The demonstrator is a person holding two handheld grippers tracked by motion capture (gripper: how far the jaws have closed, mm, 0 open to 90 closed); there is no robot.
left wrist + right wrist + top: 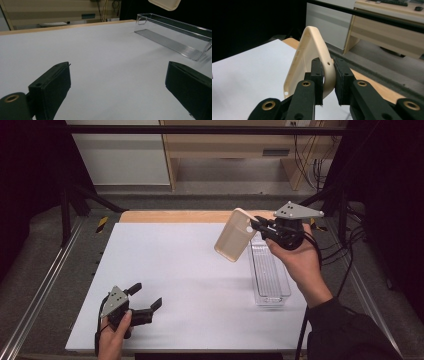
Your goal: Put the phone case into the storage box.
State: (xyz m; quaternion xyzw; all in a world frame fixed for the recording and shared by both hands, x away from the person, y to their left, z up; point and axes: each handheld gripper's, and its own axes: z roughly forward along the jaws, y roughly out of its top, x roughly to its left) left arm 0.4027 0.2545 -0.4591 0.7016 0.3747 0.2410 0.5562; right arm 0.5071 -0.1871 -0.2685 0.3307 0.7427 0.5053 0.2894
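The right tongs (260, 226) are clamped on one corner of a beige phone case (235, 235), holding it in the air above the far right part of the counter (175, 270), just over the far end of a clear tray (270, 275). In the right gripper view the two pads pinch the case's rim (327, 72) near a small hole, with the case (307, 62) standing up and tilting away from the tongs. The left tongs (145, 297) rest low at the near left of the counter, jaws wide apart with nothing between them; the left gripper view shows bare counter (105, 57) between the jaws and the tray (172, 37) farther off to the right.

The case looks light and thin, probably a soft or semi-stiff plastic shell that flexes when squeezed. Held by a single corner, it is likely to swing or twist about the grip, and its smooth surface could slip out if the pinch eases. The rim is the natural place to take hold, since the back panel is flat and offers no edge; a grip along a long side would steady it better than a corner. It is not fragile, so a short drop into the tray should do no harm. The tray is narrow, so the case probably needs to go in lengthwise.
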